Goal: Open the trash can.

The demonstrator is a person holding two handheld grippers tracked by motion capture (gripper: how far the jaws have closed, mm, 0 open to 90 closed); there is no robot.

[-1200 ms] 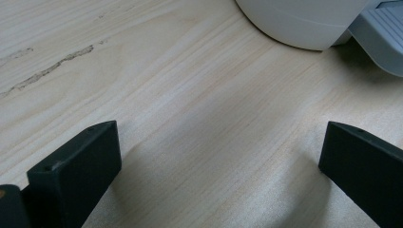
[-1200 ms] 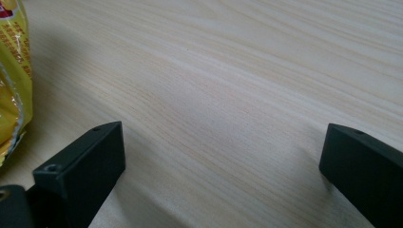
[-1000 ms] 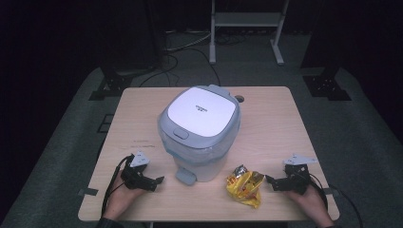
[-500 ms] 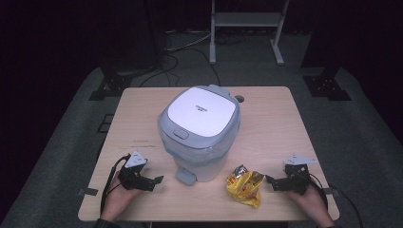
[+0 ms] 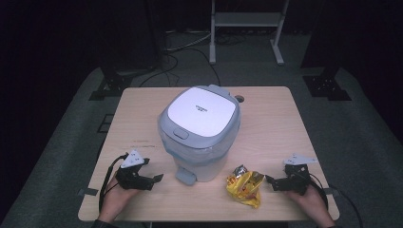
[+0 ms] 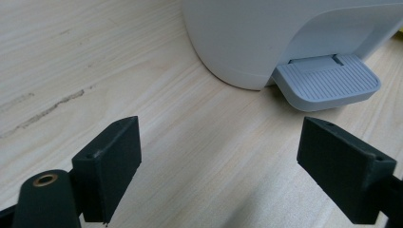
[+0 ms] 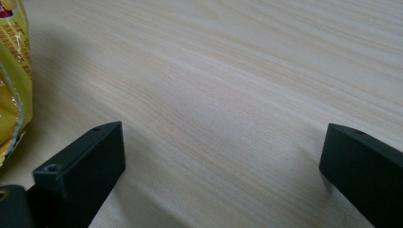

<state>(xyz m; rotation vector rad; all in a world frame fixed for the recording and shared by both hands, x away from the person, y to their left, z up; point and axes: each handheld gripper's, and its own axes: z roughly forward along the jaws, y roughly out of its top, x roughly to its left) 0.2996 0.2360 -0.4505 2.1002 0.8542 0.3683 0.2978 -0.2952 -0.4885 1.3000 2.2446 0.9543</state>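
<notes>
A white pedal bin [image 5: 199,133] with a shut grey-rimmed lid stands mid-table. Its grey pedal [image 5: 184,176] points toward the front edge and shows close ahead in the left gripper view [image 6: 328,80]. My left gripper [image 5: 153,172] is just left of the pedal, jaws aimed at it. They are open with bare wood between them [image 6: 218,156], and they have just been closing slightly. A crumpled yellow snack wrapper [image 5: 244,186] lies right of the pedal. My right gripper [image 5: 272,182] rests open just right of it, and the wrapper [image 7: 12,71] is at the left edge of its view.
The wooden table [image 5: 142,114] has bare room on both sides of the bin. A small round hole [image 5: 239,99] lies behind the bin. Beyond the table, cables [image 5: 190,45] and a metal stand [image 5: 244,21] are on the dark floor.
My left gripper has lifted slightly and edged a little, its jaws a bit narrower. The right gripper, bin and wrapper have not moved.
</notes>
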